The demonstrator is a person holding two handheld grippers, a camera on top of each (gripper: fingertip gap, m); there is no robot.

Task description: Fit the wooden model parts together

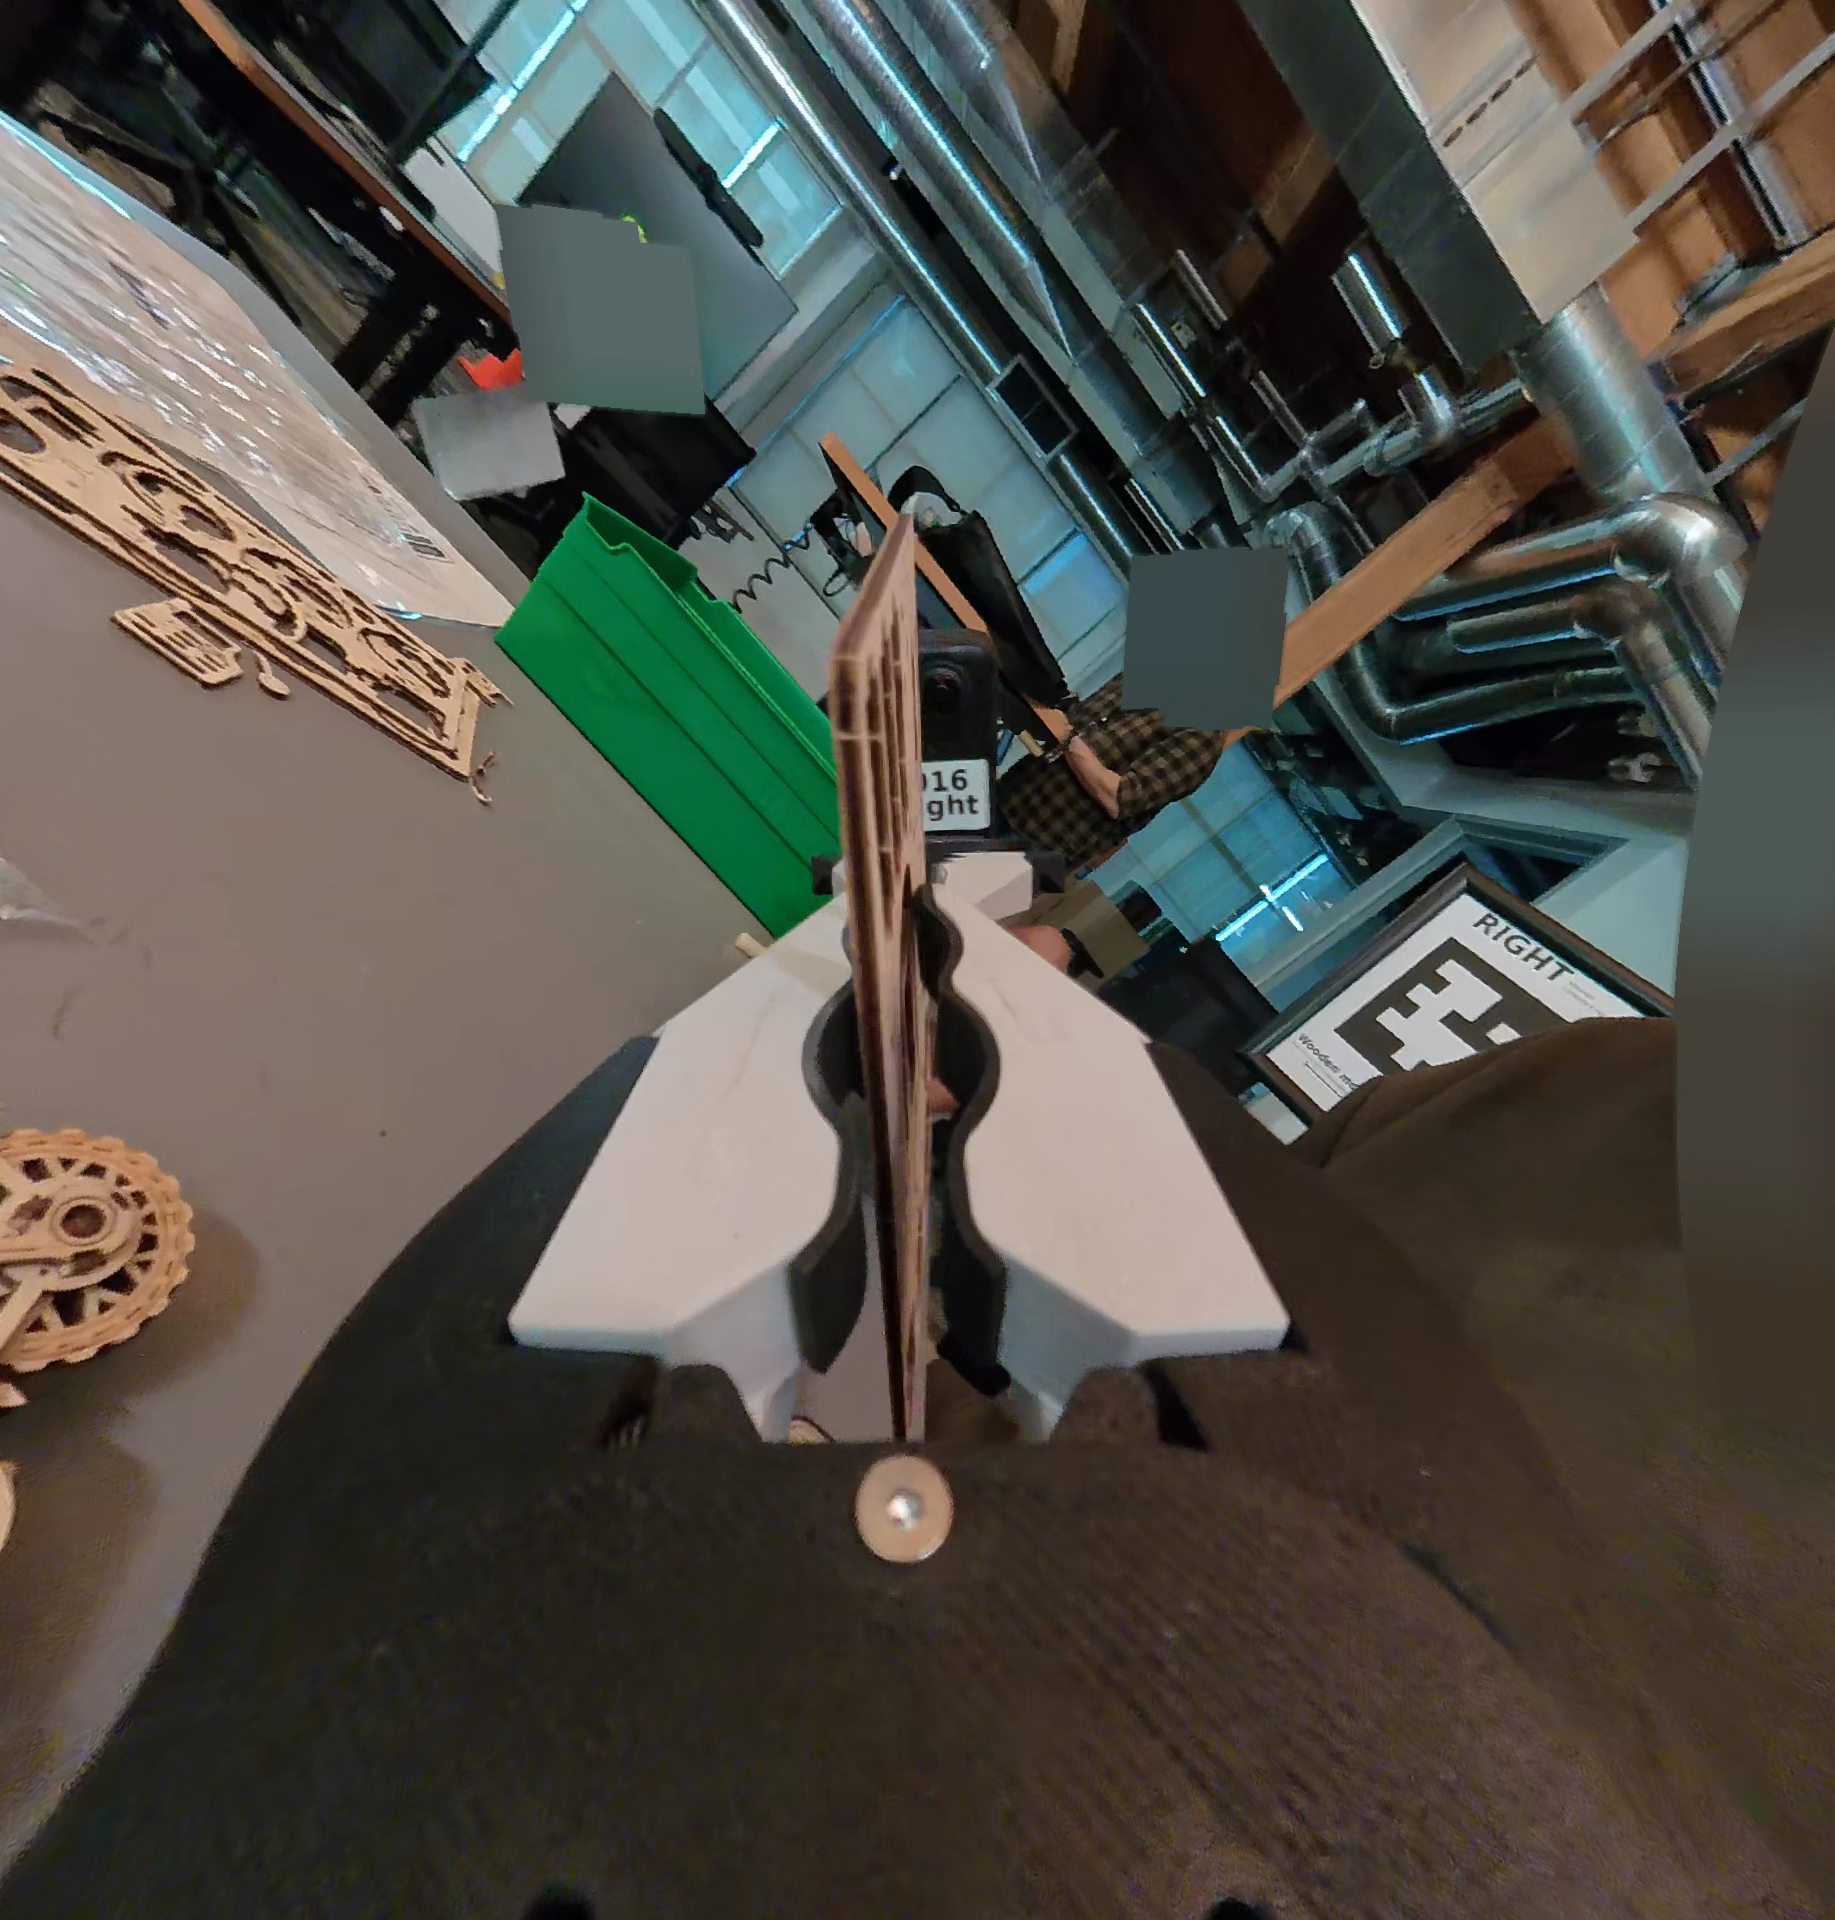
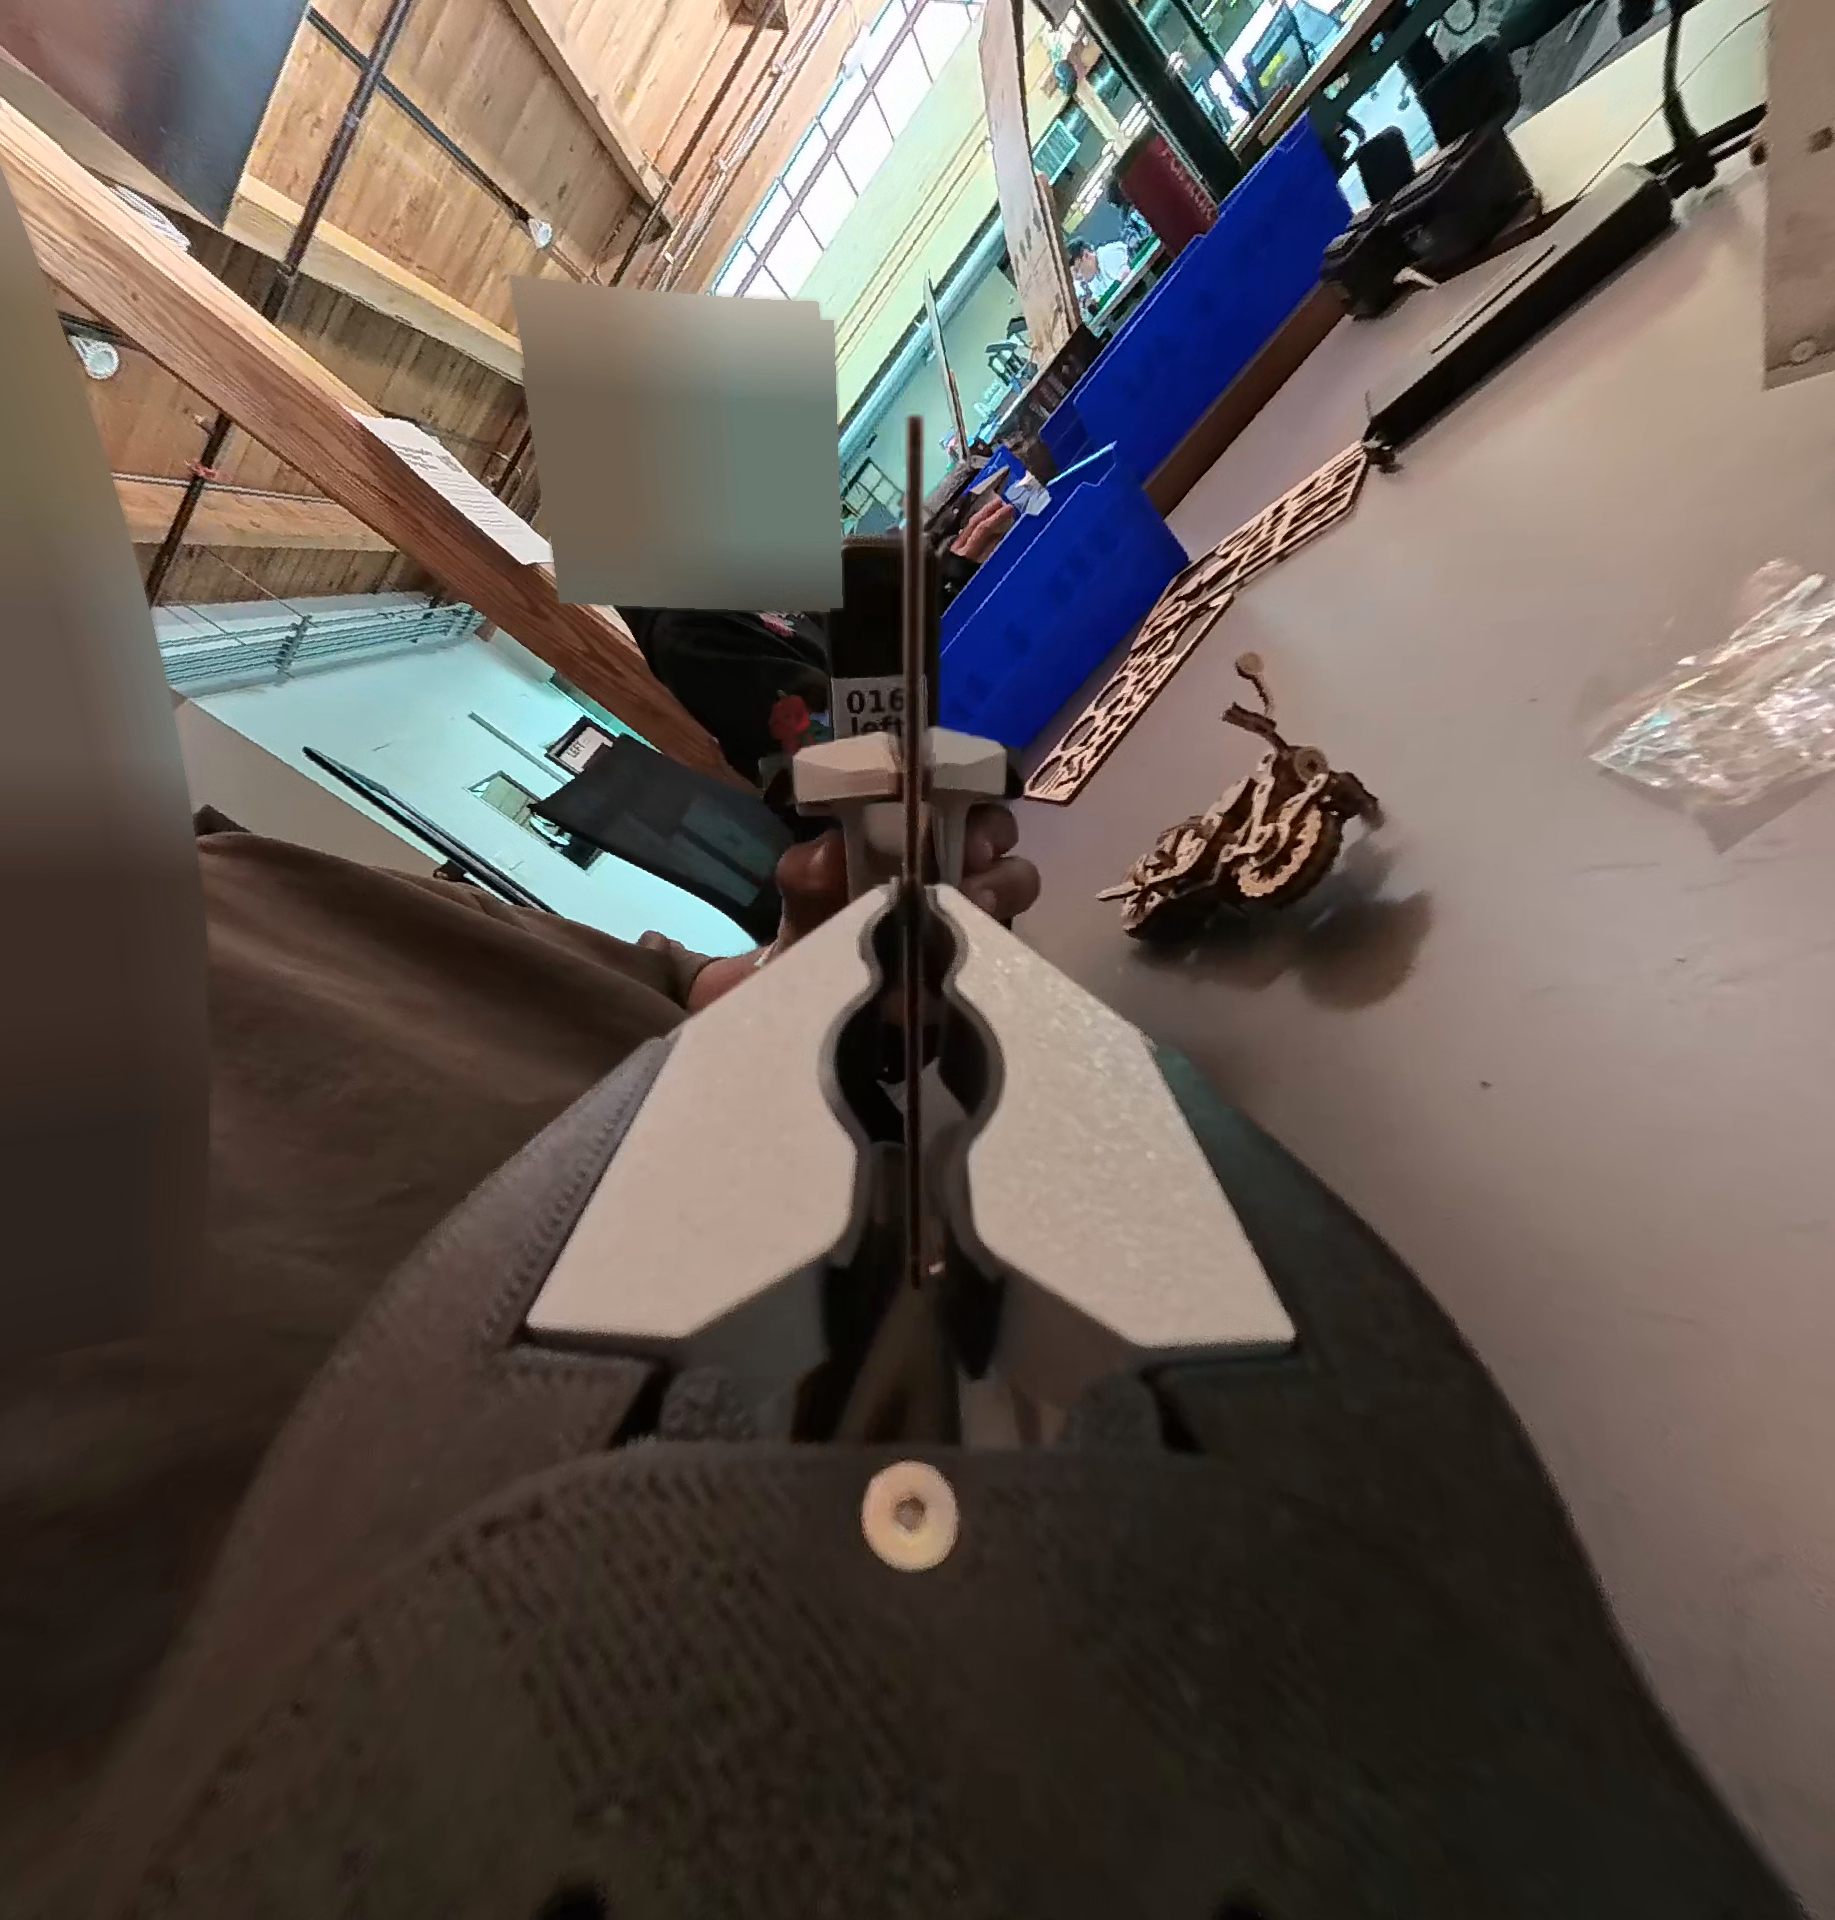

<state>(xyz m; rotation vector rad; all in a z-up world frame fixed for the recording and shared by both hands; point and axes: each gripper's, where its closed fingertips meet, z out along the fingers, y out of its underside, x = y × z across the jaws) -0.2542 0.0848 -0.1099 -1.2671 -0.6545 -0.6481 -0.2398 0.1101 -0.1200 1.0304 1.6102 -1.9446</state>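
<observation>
The wooden sheet (image 1: 885, 935) is held edge-on between both grippers, lifted clear of the grey table (image 1: 321, 935). The left gripper (image 1: 897, 914) is clamped on one end of the sheet, its white fingers (image 1: 747, 1122) pressed against both faces. The right gripper (image 2: 913, 904) is clamped on the opposite end, so in the right wrist view the sheet appears only as a thin dark line running forward between the fingers to the left gripper beyond. The two grippers face each other, tilted upward away from the table surface. A brown sleeve (image 2: 373, 1039) lies beside the right gripper. On the table, well apart from the held sheet, lie a cut-out wooden parts sheet (image 1: 227, 582), a partly assembled wooden motorcycle model (image 2: 1256, 810) and a clear plastic bag (image 2: 1744, 707). A green bin (image 1: 664, 686) sits past the table's far edge in the left wrist view; blue bins (image 2: 1152, 436) line the table in the right wrist view.
</observation>
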